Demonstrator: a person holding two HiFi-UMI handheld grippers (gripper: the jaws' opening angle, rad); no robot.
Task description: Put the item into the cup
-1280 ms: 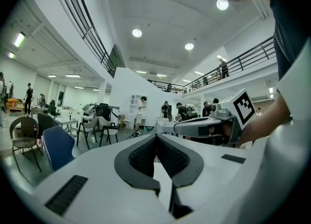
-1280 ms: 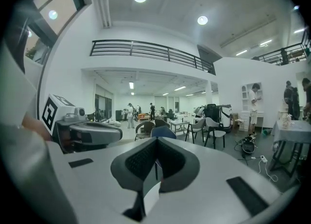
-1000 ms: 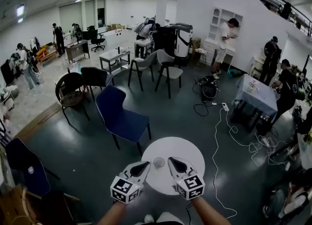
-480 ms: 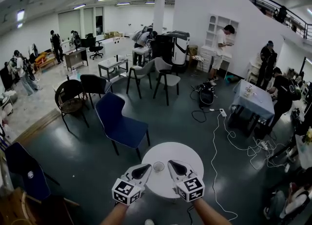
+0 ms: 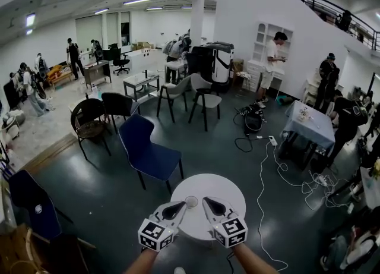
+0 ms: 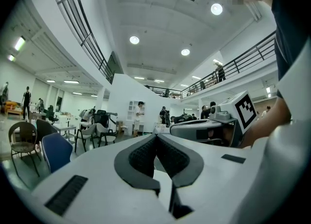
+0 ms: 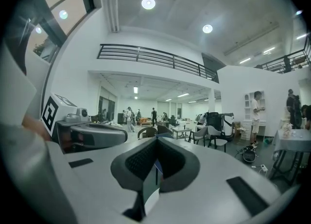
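Observation:
A small pale cup (image 5: 191,201) stands upright on the round white table (image 5: 228,189), near its front left. My left gripper (image 5: 177,207) hangs just left of the cup and my right gripper (image 5: 209,203) just right of it, both tips pointing away from me. In the left gripper view the dark pads (image 6: 141,156) meet at the tip, shut with nothing between them. In the right gripper view the pads (image 7: 141,162) also meet at the tip. A thin pale strip shows low in their gap; I cannot tell whether it is an item.
A blue chair (image 5: 144,145) stands close behind the table on the left. Black and grey chairs (image 5: 116,106) stand farther back. White cables (image 5: 267,166) trail over the dark floor to the right, toward a cloth-covered table (image 5: 312,123). Several people stand around the room's edges.
Both grippers stay on either side of the cup, almost where they were. The head view has shifted slightly, so the table sits a little higher in the picture.

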